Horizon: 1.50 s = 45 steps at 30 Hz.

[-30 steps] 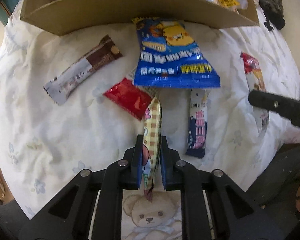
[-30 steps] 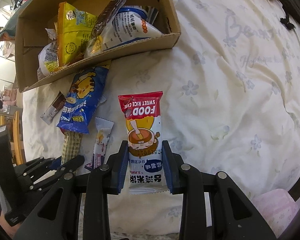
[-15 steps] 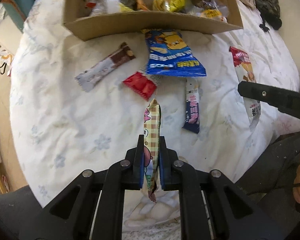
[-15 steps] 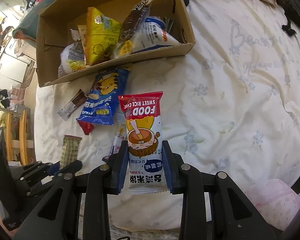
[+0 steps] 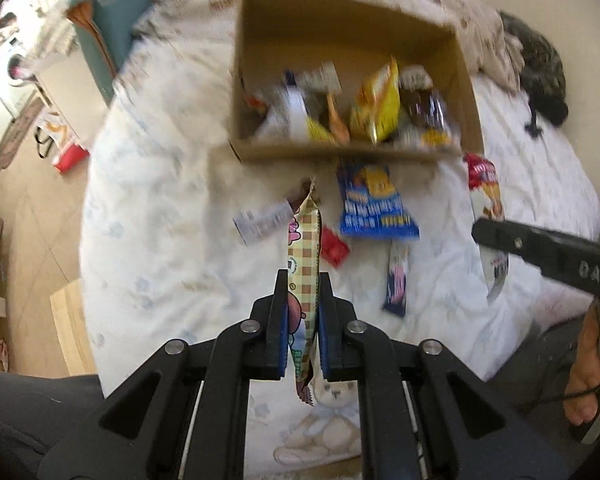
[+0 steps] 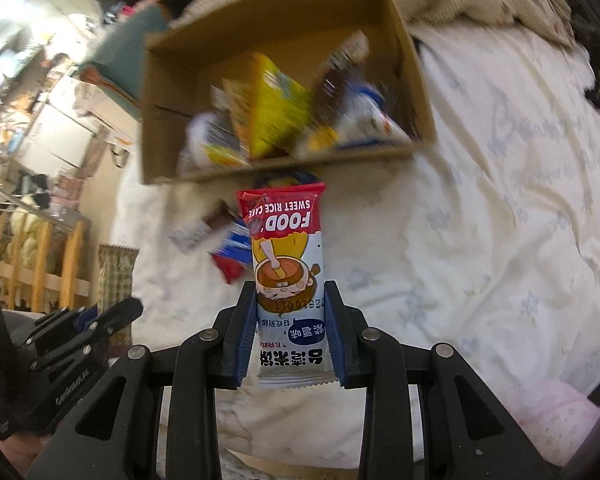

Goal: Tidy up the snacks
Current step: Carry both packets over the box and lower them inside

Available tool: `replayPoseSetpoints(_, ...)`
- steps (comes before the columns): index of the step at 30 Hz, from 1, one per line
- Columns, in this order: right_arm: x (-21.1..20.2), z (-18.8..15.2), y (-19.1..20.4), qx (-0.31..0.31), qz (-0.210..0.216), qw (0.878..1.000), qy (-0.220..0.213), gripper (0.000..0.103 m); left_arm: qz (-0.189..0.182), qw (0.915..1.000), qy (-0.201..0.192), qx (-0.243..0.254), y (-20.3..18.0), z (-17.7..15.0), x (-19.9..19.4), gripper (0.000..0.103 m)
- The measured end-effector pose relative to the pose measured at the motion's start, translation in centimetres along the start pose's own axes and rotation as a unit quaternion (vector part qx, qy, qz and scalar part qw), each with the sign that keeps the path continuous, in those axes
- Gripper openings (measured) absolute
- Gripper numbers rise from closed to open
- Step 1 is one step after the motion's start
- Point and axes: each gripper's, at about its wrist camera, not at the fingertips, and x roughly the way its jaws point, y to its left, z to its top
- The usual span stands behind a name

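My left gripper (image 5: 303, 280) is shut on a long checked snack packet (image 5: 303, 248) and holds it high above the bed. My right gripper (image 6: 291, 292) is shut on a red and white sweet rice cake packet (image 6: 286, 256), also lifted. The cardboard box (image 5: 466, 80) lies ahead, holding several snacks; it also shows in the right wrist view (image 6: 156, 112). On the sheet below the box lie a blue bag (image 5: 374, 204), a small red packet (image 5: 334, 250), a brown and white bar (image 5: 262, 220) and a dark blue stick (image 5: 396, 284).
The bed has a white flowered sheet (image 6: 520, 220). A dark cloth (image 5: 540, 76) lies at the far right. Floor, a teal cushion (image 5: 100, 28) and a wooden rack (image 6: 40, 256) lie to the left of the bed. A teddy-bear print (image 5: 332, 408) is under my left gripper.
Both grippers have risen and pulled back with their packets. The box now shows from above with its inside in view. The view is blurred by motion.
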Motion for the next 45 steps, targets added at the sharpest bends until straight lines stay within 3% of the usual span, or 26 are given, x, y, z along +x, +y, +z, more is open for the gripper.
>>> replayPoseSetpoints(8,-2.9,0.9,1.2,-0.015,0.047,0.996,-0.072,0.034,0.014,0.9990,-0.040,-0.013,0.6,2.1,-1.5,0.009)
replayPoseSetpoints(14,-4.6,1.6,1.3,-0.012,0.038,0.991,-0.126,0.034,0.018,0.9975,-0.051,-0.046,1.8,3.6,-1.7,0.009)
replayPoseSetpoints(19,-4.9,2.4,0.3,0.016,0.056,0.989,-0.136,0.034,0.019,0.9970,-0.057,-0.050,2.2,4.6,-1.9,0.009)
replayPoseSetpoints(26,-6.7,3.2,-0.5,0.035,0.050,0.979,-0.192,0.034,0.008,0.9970,-0.070,-0.033,1.5,6.3,-2.0,0.009)
replayPoseSetpoints(36,-6.2,7.1,-1.9,0.043,0.038,0.977,-0.204,0.034,0.009,0.9950,-0.098,0.018,-0.1,10.7,-1.7,0.009)
replayPoseSetpoints(45,-3.8,10.5,-2.3,0.045,0.032,0.981,-0.186,0.034,0.010,0.9945,-0.104,0.004,1.0,13.9,-0.2,0.009)
